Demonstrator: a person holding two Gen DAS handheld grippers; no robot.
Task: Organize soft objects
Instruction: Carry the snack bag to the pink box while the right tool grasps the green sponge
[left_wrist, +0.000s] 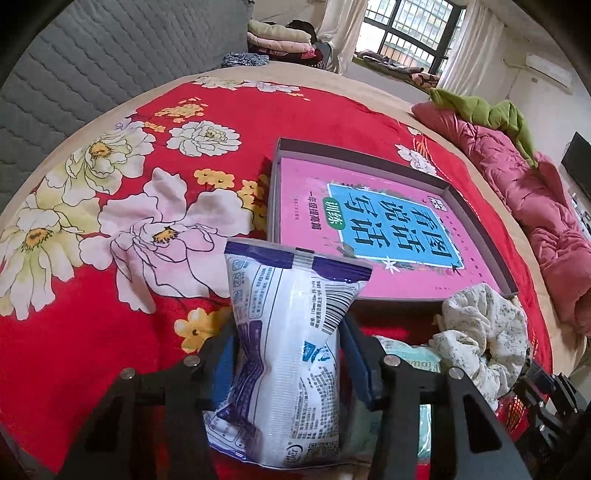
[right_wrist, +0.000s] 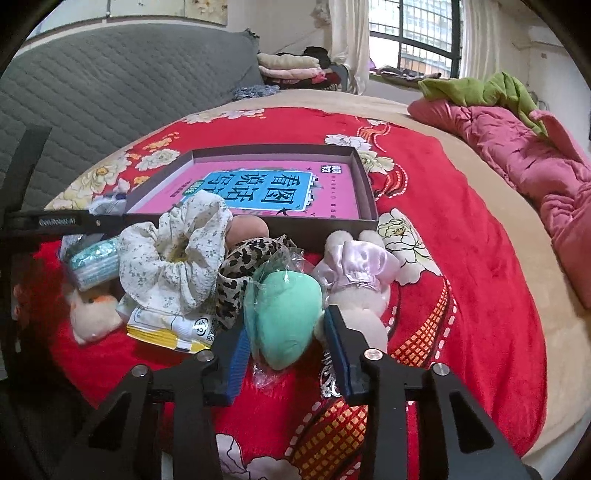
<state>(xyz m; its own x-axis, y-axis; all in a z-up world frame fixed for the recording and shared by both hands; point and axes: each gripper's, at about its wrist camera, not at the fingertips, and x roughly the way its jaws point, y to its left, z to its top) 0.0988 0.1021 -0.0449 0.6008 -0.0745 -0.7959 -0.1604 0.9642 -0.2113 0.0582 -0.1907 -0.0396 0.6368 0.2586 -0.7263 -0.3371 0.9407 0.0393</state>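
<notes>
In the left wrist view my left gripper (left_wrist: 288, 332) is shut on a white and purple plastic packet (left_wrist: 284, 369), which stands upright and is pinched at its waist between the blue pads. In the right wrist view my right gripper (right_wrist: 286, 325) is shut on a mint green plush toy (right_wrist: 284, 314) in a clear bag, lying on the red blanket. Behind it lies a pile: a floral scrunchie (right_wrist: 177, 258), a leopard scrunchie (right_wrist: 236, 273) and a cream plush with a lilac satin bow (right_wrist: 354, 273). A shallow box (right_wrist: 369, 206) with a pink book inside sits beyond.
The red flowered blanket (left_wrist: 110, 332) covers the bed. A pale green tissue pack (right_wrist: 96, 262), a yellow-edged packet (right_wrist: 170, 328) and a small cream plush (right_wrist: 92, 314) lie at the pile's left. A pink quilt (right_wrist: 535, 166) with green cloth runs along the right edge.
</notes>
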